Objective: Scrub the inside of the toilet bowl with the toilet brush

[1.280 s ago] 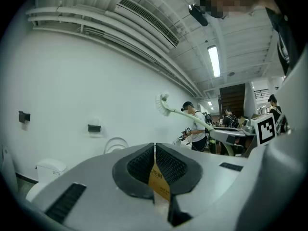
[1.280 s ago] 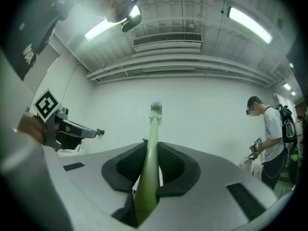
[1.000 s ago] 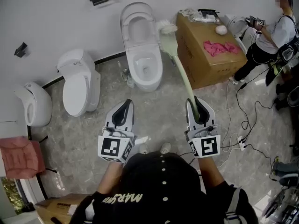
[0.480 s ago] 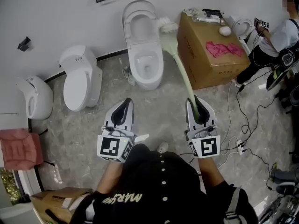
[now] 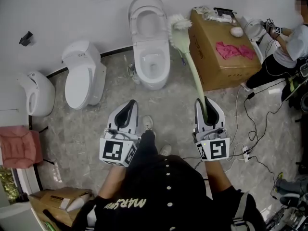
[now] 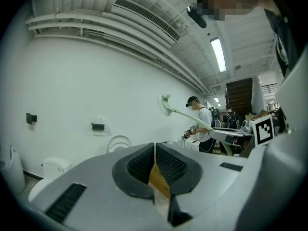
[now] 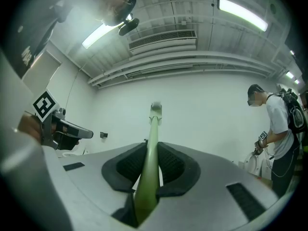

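A white toilet (image 5: pixel 149 79) with its lid up stands against the far wall in the head view. My right gripper (image 5: pixel 202 104) is shut on the pale green handle of the toilet brush (image 5: pixel 193 75). The handle runs up and away to the white bristle head (image 5: pixel 178 22), which hangs in the air right of the raised lid, outside the bowl. In the right gripper view the handle (image 7: pixel 152 134) is pinched between the pads of the right gripper (image 7: pixel 151 154). My left gripper (image 5: pixel 129 106) is shut and holds nothing. In its own view the left gripper (image 6: pixel 155 150) looks toward the brush head (image 6: pixel 165 105).
A large cardboard box (image 5: pixel 211 66) with a pink cloth (image 5: pixel 234 49) stands right of the toilet. A second toilet (image 5: pixel 84 79), lid down, and another white fixture (image 5: pixel 37 99) stand at the left. A person (image 5: pixel 285 49) bends at the far right. Cables (image 5: pixel 246 129) trail across the floor.
The brush head has drifted slightly right, away from the toilet lid. The person holding the grippers has stepped forward, and a foot now shows between the grippers. Both grippers hold as before.
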Demonstrator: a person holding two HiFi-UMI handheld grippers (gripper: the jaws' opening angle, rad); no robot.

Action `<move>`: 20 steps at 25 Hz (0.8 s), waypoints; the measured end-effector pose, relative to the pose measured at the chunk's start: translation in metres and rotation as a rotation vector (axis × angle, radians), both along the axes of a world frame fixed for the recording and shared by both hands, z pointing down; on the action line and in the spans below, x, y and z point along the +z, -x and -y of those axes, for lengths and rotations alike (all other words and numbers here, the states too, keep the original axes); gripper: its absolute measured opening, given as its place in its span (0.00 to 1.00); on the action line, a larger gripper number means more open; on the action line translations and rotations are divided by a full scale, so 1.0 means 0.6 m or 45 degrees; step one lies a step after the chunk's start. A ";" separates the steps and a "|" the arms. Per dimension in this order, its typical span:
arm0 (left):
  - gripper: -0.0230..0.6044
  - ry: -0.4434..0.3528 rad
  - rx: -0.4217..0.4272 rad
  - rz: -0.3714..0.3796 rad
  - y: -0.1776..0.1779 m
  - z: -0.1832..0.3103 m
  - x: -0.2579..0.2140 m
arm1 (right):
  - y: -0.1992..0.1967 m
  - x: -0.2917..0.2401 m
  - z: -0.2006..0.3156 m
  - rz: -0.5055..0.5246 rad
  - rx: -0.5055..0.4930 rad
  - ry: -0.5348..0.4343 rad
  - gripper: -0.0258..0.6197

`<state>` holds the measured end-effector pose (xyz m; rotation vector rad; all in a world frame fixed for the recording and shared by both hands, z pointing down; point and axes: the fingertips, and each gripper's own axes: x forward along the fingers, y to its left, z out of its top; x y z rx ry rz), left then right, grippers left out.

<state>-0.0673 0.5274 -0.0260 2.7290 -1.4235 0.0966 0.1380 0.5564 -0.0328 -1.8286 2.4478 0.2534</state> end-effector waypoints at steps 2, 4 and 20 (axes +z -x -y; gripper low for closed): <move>0.09 0.000 0.006 -0.003 -0.004 0.013 0.002 | -0.003 0.003 0.012 -0.004 0.004 0.000 0.17; 0.09 -0.006 0.012 -0.009 -0.006 0.028 0.000 | -0.004 0.002 0.026 -0.001 0.005 -0.003 0.17; 0.09 -0.047 -0.010 -0.050 0.034 0.248 -0.026 | 0.023 -0.030 0.239 -0.043 0.008 -0.028 0.17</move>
